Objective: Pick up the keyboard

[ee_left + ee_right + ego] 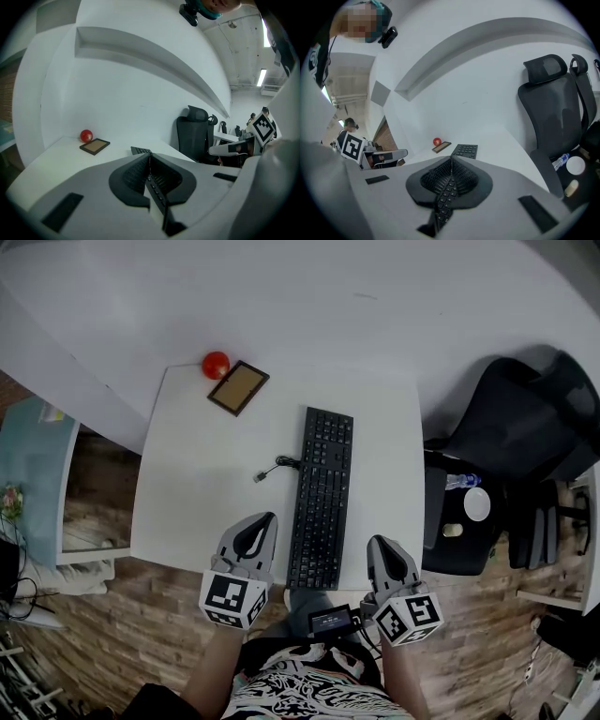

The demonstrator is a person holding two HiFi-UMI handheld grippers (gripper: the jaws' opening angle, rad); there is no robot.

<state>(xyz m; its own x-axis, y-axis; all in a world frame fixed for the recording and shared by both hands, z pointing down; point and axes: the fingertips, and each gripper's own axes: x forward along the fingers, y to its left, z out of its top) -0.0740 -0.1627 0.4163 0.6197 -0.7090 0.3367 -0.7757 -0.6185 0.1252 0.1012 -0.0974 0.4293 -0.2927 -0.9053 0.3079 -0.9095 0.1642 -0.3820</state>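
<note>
Head view, reading from the left: a pale blue side table (39, 460) is sitting beside the white desk (197, 493), over a wood-plank floor (131, 634). The left gripper (263, 521) is hanging at the desk's near edge, just left of the keyboard's near end, its jaws closed tight together and gripping nothing. A red ball (216, 364) is resting at the desk's far left corner, with a small brown-faced frame (238, 387) lying just beside it. A black cable (277, 468) is trailing out from the keyboard's left side and ending in a plug on the bare desk top. The keyboard (322, 498) is lying flat near the middle of the desk, running lengthwise away from the person, its near end between the two grippers. Neither gripper is touching it, as far as the views show. The right gripper (380, 544) is hanging just right of that near end, its jaws also pressed shut and empty. A black office chair (525, 423) is standing to the right of the desk, with a plastic bottle (461, 481) and a white cup (477, 503) resting on a dark surface beside it
</note>
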